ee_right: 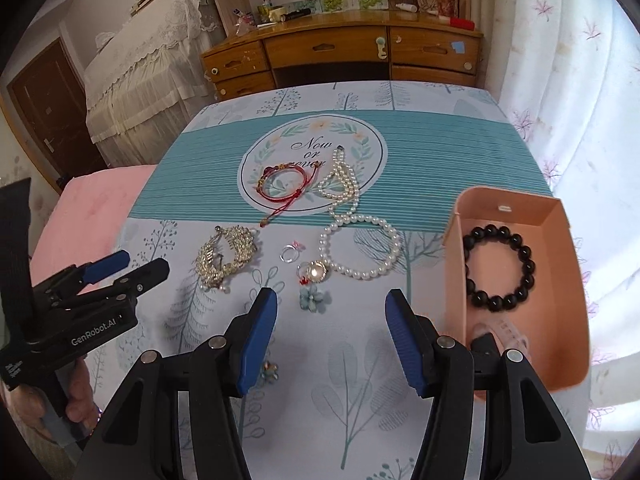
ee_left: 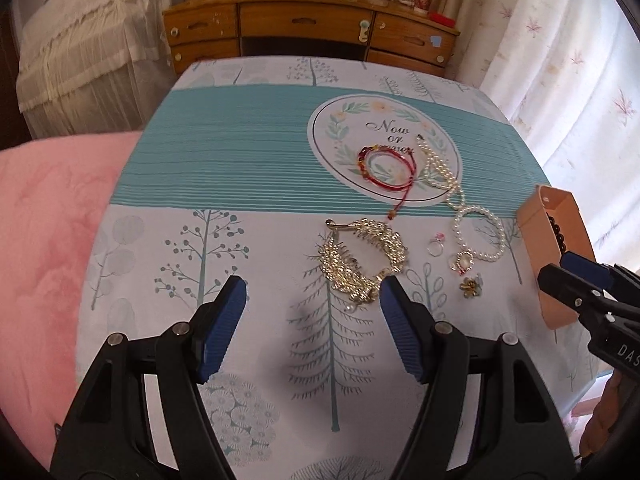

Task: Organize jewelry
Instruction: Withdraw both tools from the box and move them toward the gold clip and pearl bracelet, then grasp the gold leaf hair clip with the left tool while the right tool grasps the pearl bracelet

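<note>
Jewelry lies on a tree-print tablecloth (ee_left: 248, 272). A gold comb-like hair ornament (ee_left: 366, 260) sits just beyond my open, empty left gripper (ee_left: 312, 304); it also shows in the right wrist view (ee_right: 226, 256). A red cord bracelet (ee_right: 286, 184), a pearl necklace (ee_right: 356, 232), a clear ring (ee_right: 291, 253), a round pendant (ee_right: 314, 271) and a blue flower piece (ee_right: 314, 299) lie ahead of my open, empty right gripper (ee_right: 331, 320). A peach box (ee_right: 560, 280) at right holds a black bead bracelet (ee_right: 500, 268).
A second blue flower piece (ee_right: 269, 372) lies by my right gripper's left finger. A pink bedcover (ee_left: 48, 248) borders the table's left side. A wooden dresser (ee_left: 312, 32) stands beyond the far edge, with curtains (ee_left: 568, 72) at right.
</note>
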`<move>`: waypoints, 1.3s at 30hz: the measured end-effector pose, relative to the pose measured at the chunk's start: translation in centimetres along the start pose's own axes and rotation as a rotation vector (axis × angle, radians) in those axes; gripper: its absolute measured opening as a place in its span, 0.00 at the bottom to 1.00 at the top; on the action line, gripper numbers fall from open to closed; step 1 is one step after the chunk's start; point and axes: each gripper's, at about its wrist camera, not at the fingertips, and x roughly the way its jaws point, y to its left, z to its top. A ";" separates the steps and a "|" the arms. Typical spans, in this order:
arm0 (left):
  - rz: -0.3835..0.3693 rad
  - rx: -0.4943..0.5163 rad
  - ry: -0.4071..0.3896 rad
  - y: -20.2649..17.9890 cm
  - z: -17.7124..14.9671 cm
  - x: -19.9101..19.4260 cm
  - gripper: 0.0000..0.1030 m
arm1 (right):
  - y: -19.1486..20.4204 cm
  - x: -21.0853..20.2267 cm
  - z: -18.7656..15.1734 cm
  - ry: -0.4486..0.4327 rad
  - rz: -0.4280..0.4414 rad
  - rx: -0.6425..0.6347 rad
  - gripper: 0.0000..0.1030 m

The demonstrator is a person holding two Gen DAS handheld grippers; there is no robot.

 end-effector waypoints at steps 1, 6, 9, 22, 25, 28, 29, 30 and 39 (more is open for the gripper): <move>-0.005 -0.009 0.008 0.2 0.3 0.5 0.65 | 0.1 0.6 0.6 0.012 0.008 -0.002 0.56; -0.022 -0.094 0.087 1.3 1.8 3.8 0.65 | 0.2 4.1 4.0 0.091 0.056 0.024 0.55; -0.022 -0.119 0.125 1.2 2.3 4.9 0.65 | -0.2 6.2 6.0 0.147 0.085 0.064 0.55; -0.123 0.366 0.090 -5.5 1.8 4.0 0.65 | -2.1 12.8 8.3 0.368 0.124 0.153 0.44; -0.107 0.485 0.078 -7.2 0.9 4.4 0.64 | -2.3 13.7 8.1 0.383 0.109 0.147 0.37; -0.119 0.496 0.091 -7.7 1.1 5.2 0.57 | -2.0 14.6 8.0 0.389 0.086 0.131 0.33; -0.123 0.496 0.101 -7.8 1.3 5.4 0.55 | -1.6 14.8 8.0 0.387 0.083 0.117 0.32; -0.124 0.500 0.110 -7.8 1.4 5.7 0.50 | -1.3 14.9 7.9 0.385 0.072 0.106 0.30; -0.170 0.536 0.182 -7.1 1.7 6.9 0.44 | 3.7 15.9 8.1 0.326 -0.135 -0.142 0.08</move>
